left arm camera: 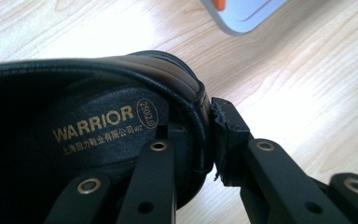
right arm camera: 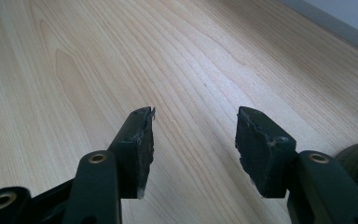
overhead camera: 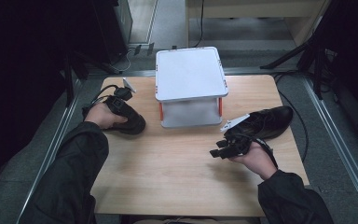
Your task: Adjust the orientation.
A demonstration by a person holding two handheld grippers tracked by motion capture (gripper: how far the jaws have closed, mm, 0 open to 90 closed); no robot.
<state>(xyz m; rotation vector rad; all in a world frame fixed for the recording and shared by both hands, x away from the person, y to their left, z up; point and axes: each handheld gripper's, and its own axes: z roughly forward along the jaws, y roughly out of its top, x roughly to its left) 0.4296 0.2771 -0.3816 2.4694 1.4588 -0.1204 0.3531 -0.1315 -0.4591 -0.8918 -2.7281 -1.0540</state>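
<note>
Right gripper (overhead camera: 218, 152) jaws open over bare table (overhead camera: 177, 177), holding nothing. Left gripper (left arm camera: 206, 140) clamps heel rim of left shoe (left arm camera: 98, 126), one jaw inside, one outside. Second shoe (overhead camera: 270, 122) lies behind right hand; white stand (overhead camera: 190, 74) farther back

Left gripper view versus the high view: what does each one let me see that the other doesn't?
Left gripper view alone: gold WARRIOR lettering inside the shoe, and the left gripper pinching the heel rim, one jaw inside, one outside.

High view alone: a second shoe on the table's right, the right gripper beside it, and both sleeved arms.

Both: the held shoe, the white stand, the wooden table.
</note>
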